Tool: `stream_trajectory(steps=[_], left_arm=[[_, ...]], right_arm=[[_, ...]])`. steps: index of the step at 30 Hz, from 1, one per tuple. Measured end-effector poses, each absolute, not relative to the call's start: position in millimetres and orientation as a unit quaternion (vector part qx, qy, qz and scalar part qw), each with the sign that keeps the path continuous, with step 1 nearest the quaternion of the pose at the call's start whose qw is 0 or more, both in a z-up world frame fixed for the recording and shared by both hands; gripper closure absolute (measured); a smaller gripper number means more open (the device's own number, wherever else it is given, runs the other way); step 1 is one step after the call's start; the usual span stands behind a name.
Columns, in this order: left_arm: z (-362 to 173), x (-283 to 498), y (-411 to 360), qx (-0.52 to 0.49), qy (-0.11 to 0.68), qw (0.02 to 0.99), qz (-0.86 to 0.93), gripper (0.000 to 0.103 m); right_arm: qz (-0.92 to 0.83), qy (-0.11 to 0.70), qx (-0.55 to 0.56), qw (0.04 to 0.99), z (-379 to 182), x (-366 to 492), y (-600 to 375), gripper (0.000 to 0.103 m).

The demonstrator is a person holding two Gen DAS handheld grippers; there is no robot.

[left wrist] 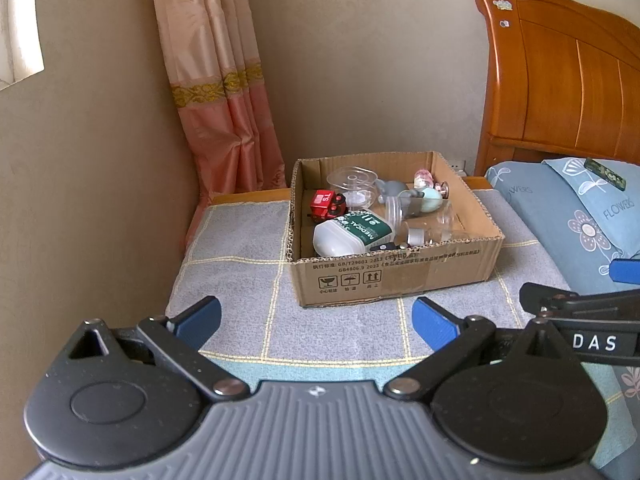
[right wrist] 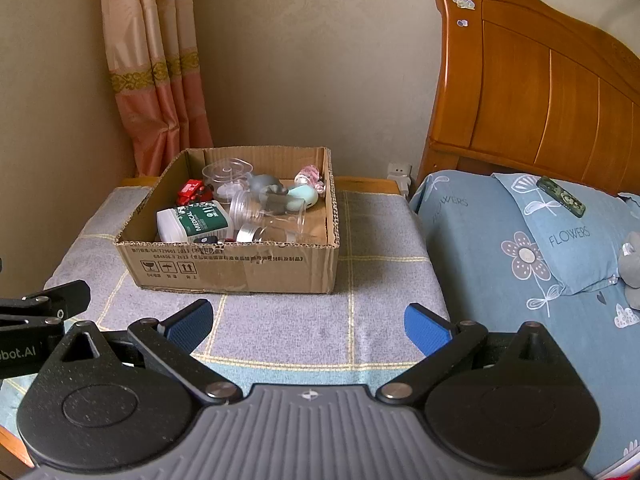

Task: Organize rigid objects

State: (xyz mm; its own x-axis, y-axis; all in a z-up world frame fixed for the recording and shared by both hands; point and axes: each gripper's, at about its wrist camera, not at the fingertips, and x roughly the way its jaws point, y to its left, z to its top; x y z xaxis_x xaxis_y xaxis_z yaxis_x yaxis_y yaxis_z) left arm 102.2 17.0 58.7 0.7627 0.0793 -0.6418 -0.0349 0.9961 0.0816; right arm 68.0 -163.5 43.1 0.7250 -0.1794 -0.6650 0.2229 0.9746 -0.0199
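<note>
Nearest in, the left gripper (left wrist: 316, 322) hovered low over the bench, its two blue ribbed pads spread wide with nothing between the jaws. The right gripper (right wrist: 308, 322) sat alongside it, jaws just as wide and just as empty. Under both lay a grey towel (right wrist: 288, 320) with a soft nap and thin yellow grid lines, covering the bench. Farther back on that towel stood one shallow cardboard box (left wrist: 400, 276), corrugated edges ragged, printed handling symbols on its front wall. Inside was a jumble: one white bottle with a green "MEDICAL" label (left wrist: 352, 234) lying on its side at the front, one red toy vehicle (left wrist: 328, 205) behind it, several clear plastic containers (left wrist: 352, 184), one pale green egg shape (left wrist: 431, 199). To the right, a blue floral pillow (right wrist: 568, 232) carried one dark flat rectangular object (right wrist: 561, 196). Beyond stood one glossy wooden headboard (right wrist: 540, 92) and a pink curtain (left wrist: 224, 92).
</note>
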Motion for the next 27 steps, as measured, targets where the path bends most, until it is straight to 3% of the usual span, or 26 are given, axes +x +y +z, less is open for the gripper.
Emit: stream_trajectory(steps=[27], left_arm=[[60.6,100.2,15.5,0.031,0.343,0.938,0.031,0.002]], right_arm=[[-0.108,0.354,0.03,0.929,43.7,67.8,-162.8,0.0]])
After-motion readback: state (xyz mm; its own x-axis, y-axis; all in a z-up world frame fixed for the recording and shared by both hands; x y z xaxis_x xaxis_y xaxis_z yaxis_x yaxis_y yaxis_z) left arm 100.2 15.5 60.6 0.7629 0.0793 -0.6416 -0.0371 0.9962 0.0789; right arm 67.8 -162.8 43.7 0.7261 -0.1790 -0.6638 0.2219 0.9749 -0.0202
